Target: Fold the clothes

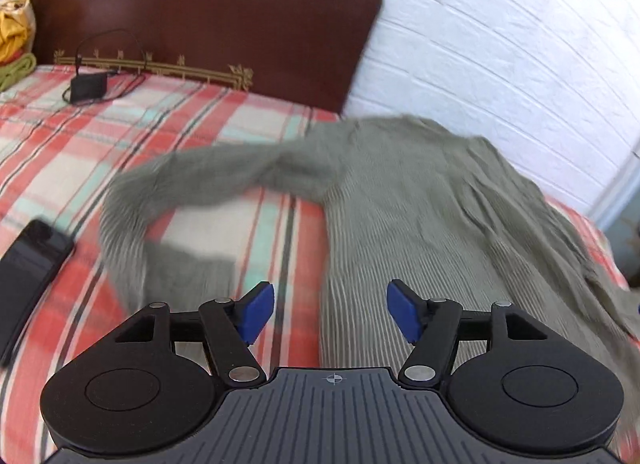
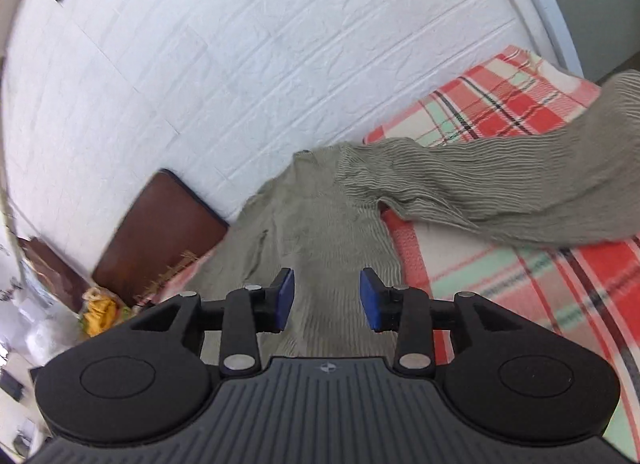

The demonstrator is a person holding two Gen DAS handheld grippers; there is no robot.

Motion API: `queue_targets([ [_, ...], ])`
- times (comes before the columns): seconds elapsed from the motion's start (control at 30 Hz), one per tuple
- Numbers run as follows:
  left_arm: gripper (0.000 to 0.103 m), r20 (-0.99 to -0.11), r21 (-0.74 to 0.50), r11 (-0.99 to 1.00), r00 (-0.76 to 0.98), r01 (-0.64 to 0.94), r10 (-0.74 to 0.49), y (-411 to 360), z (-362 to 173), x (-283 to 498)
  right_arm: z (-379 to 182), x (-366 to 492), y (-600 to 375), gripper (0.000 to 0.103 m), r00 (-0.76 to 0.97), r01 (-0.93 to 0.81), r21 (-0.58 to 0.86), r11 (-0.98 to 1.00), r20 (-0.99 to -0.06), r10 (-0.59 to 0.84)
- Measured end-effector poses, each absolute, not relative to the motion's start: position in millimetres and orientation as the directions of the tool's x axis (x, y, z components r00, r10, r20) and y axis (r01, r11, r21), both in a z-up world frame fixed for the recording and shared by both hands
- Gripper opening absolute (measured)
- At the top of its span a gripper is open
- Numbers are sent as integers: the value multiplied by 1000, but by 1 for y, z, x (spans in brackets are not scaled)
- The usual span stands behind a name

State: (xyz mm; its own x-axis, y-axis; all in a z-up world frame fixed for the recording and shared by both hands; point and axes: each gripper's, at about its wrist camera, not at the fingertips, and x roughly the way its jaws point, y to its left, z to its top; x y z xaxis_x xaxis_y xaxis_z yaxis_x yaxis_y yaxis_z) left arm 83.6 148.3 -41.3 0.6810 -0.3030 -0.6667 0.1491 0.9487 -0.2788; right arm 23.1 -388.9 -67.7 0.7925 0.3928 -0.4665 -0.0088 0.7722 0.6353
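A grey-green ribbed sweater (image 1: 420, 200) lies spread on the plaid bedspread (image 1: 120, 136), one sleeve (image 1: 168, 184) curving out to the left. My left gripper (image 1: 330, 314) hovers over the sweater's near left edge, its blue pads wide apart with nothing between them. In the right wrist view the same sweater (image 2: 320, 224) stretches toward the wall, its other sleeve (image 2: 520, 184) reaching right across the bedspread (image 2: 520, 284). My right gripper (image 2: 326, 300) is above the sweater body, jaws partly apart and not pressing on the cloth.
A dark phone (image 1: 28, 276) lies at the left on the bedspread. A black charger with cable (image 1: 90, 84) sits near the brown headboard (image 1: 200, 16). Yellow and green cloths (image 1: 14, 44) are piled far left. A white brick wall (image 2: 240, 64) borders the bed.
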Motion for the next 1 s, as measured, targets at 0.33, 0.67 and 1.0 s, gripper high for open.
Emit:
queue_targets([
  [0.33,76,-716,-308,951,668,-39,-204,126,-78,192,-107,123,-386,41,747,149,641,753,-572,339],
  [0.67,75,-700,-245,967,703,-74,-124,111,-91,231,-132,169,-384,41,749,207,671,712,-577,326],
  [1.0,9,-699,-223,971,708,-84,-100,119,-92,245,-124,169,-394,7,751,173,703,689,-547,370],
])
